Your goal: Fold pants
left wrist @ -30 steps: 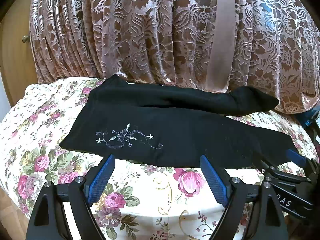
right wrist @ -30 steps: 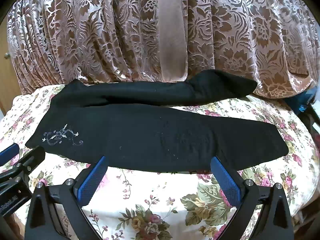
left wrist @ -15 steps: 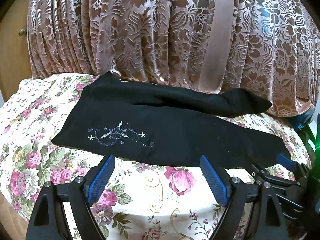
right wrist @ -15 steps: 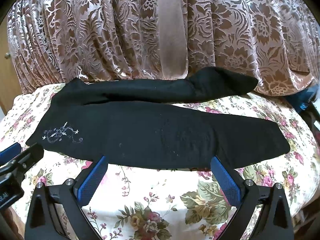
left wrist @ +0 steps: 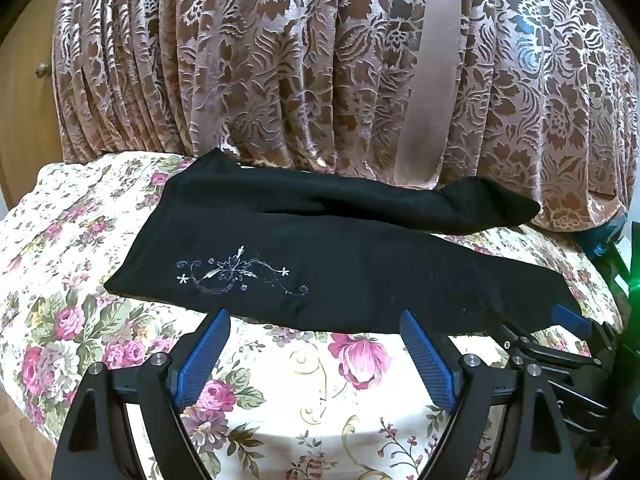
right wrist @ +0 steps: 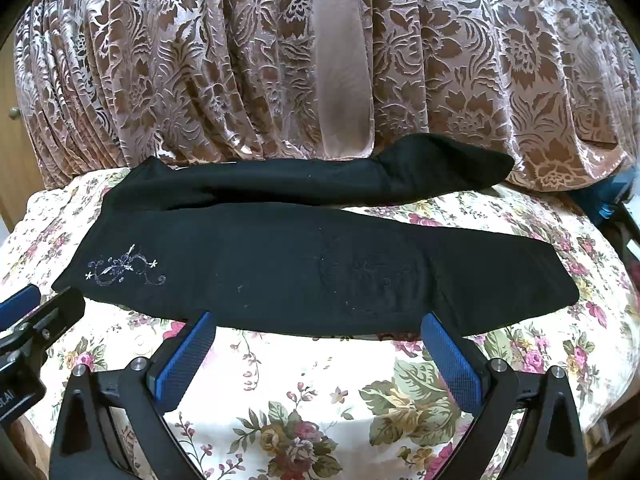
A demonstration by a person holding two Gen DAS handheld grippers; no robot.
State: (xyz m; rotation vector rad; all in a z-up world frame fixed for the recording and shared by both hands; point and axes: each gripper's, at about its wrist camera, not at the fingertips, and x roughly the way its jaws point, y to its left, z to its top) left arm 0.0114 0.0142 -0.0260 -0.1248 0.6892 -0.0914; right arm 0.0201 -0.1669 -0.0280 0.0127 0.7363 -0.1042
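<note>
black pants lie flat on the floral cloth, long axis running left-right, both legs laid out side by side, far leg up against the brown patterned curtain along the cloth's back edge, near leg closer to the front edge

white embroidery sits on the waist end, toward the cloth's left side; leg ends point to the right side, far leg's end overlapping the curtain hem

left gripper: jaws spread wide, nothing between them, blue pads sit just short of the pants' near edge, tips about level with it, roughly below the embroidery and the mid-thigh stretch. can't tell if the tips touch fabric

right gripper: jaws also spread wide, holding nothing, pad tips at the near edge of the near leg, around its middle to lower part, right of a faint round patch in the fabric

each gripper shows in the other's view: right one at the right edge of the left wrist view by the near leg's end, left one at the left edge of the right wrist view just beside the waist corner

wooden cabinet with knob at far left behind the curtain
</note>
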